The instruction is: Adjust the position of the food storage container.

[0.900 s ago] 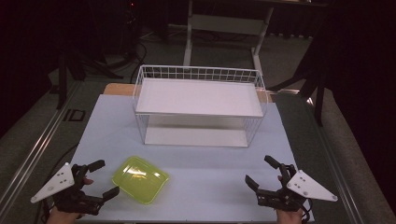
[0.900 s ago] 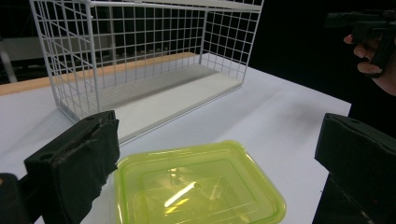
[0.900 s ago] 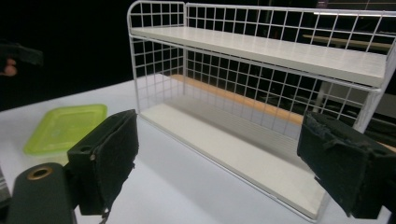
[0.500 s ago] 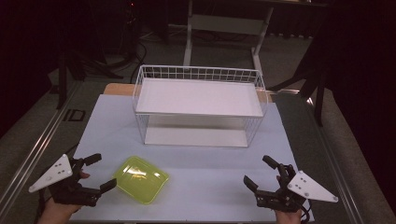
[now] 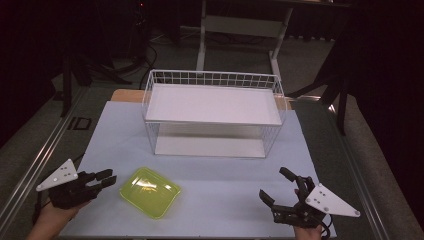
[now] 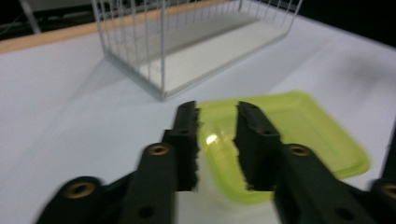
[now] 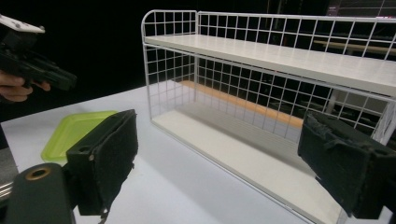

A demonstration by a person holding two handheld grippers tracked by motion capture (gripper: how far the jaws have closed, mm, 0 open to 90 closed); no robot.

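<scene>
A lime-green shallow plastic tray (image 5: 150,192) lies flat on the pale blue table mat (image 5: 220,172), front left. My left gripper (image 5: 107,177) hovers just left of it, pointing at its near corner and not touching it; the jaws are almost together with a thin gap and nothing between them. In the left gripper view the green tray (image 6: 299,130) lies just beyond the left gripper (image 6: 217,109). My right gripper (image 5: 274,183) rests at the front right, wide open and empty. In the right gripper view, the right gripper (image 7: 217,140) looks toward the rack, with the green tray (image 7: 70,133) at left.
A white wire rack (image 5: 212,102) with an upper shelf and a bottom board stands at the middle back of the mat, its open front facing me. A wooden table edge (image 5: 122,94) shows behind it. Dark floor and stand legs surround the table.
My left gripper's jaws have closed from wide open to nearly together, and the hand has drifted slightly left and back. The right gripper and the tray have stayed in place.
</scene>
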